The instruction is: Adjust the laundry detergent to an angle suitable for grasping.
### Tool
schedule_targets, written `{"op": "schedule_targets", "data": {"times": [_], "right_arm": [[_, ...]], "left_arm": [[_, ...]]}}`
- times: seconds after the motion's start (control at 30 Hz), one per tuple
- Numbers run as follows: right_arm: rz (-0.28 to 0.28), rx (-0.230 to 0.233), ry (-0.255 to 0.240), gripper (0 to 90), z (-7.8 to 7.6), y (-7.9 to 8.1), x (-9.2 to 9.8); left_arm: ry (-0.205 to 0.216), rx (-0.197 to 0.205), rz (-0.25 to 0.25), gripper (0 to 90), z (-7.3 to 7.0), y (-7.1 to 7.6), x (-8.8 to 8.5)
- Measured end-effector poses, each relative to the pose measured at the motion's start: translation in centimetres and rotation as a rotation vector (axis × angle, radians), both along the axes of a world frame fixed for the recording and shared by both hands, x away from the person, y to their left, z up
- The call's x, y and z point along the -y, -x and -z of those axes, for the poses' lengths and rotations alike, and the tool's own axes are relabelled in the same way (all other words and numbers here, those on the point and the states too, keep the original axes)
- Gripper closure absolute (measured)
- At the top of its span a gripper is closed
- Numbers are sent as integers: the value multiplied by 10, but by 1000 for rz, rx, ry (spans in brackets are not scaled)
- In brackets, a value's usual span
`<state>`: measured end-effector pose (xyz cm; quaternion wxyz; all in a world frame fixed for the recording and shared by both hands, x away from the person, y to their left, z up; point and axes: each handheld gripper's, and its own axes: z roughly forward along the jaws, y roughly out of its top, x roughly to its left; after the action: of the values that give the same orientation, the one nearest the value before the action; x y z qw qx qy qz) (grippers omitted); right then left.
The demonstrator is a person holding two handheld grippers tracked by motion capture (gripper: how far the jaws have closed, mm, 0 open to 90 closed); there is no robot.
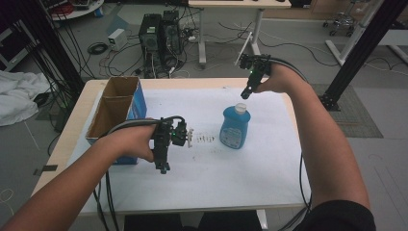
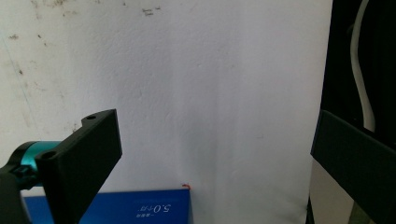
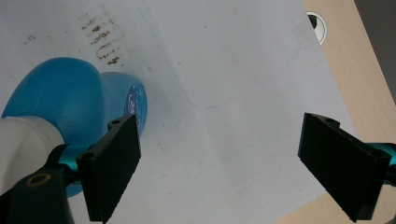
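Right tool (image 1: 246, 93) wide, empty, above bottle (image 1: 235, 127); left tool (image 1: 163, 166) wide. Risk: off-centre descent probably clips cap (image 1: 240, 108), tips bottle.

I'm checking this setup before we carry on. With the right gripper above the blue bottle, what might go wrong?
The right gripper hangs open, off to one side of the white cap; closing there may miss it or tip the upright blue bottle. The left gripper, also open, sits close to the cardboard box and might bump it.
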<state>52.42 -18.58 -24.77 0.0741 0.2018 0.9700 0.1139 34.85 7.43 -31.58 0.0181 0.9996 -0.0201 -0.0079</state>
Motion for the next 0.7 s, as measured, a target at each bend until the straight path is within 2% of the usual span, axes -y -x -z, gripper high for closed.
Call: {"op": "schedule_targets", "data": {"times": [0.3,0.5,0.7], "right_arm": [[15,3,7,122,1,1,1],[19,8,-9,122,-1,0,3],[23,2,3,122,0,0,3]], "left_arm": [[-4,2,5,17,-2,0,2],[-6,3,7,17,-2,0,2],[-6,6,8,17,-4,2,3]]}}
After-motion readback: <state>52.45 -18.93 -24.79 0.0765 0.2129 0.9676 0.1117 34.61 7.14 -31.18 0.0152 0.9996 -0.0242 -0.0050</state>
